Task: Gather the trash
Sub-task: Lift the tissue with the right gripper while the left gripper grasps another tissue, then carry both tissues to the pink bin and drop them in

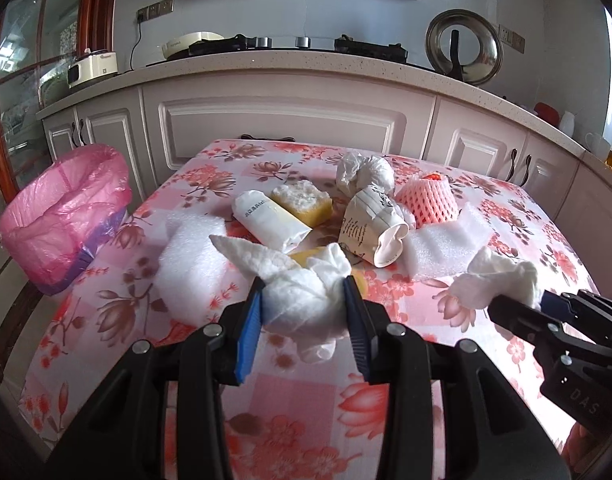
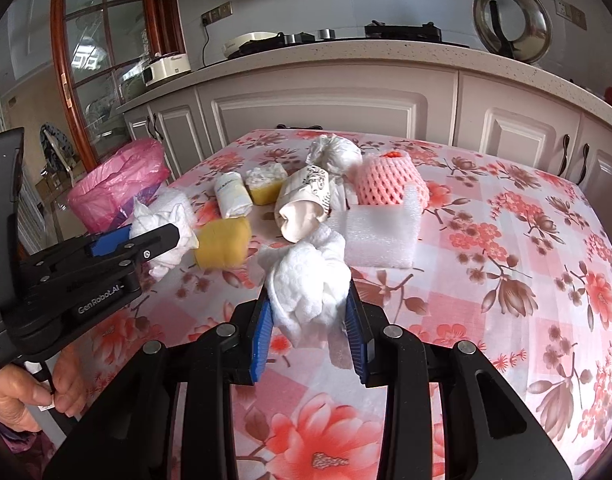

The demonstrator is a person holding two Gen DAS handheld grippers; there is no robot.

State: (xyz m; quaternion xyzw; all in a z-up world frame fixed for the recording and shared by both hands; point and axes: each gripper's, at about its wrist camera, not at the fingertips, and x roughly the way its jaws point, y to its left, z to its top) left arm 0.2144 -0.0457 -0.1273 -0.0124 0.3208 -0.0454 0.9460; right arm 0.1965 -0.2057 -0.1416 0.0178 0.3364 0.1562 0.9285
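Two wads of white tissue are up off the floral tablecloth (image 2: 506,240), one in each tool. The left gripper (image 1: 303,300) has its blue pads clamped on a crumpled tissue (image 1: 301,296), and the right gripper (image 2: 310,308) is squeezed tight on a second tissue wad (image 2: 306,280). Behind them the rest of the litter crowds mid-table: a crushed paper cup (image 1: 370,224) on its side, a white tube (image 1: 265,220), a yellow sponge (image 1: 303,202), a knotted plastic bag (image 1: 362,174), a pink foam fruit net (image 1: 426,200) and white foam sheets (image 1: 185,256). The pink-lined trash bin (image 1: 61,216) stands off the table's left edge, mouth open, with clear air between it and the left tool. The near and right parts of the cloth lie bare, and a hand (image 2: 25,396) grips the left tool's handle low at the left.
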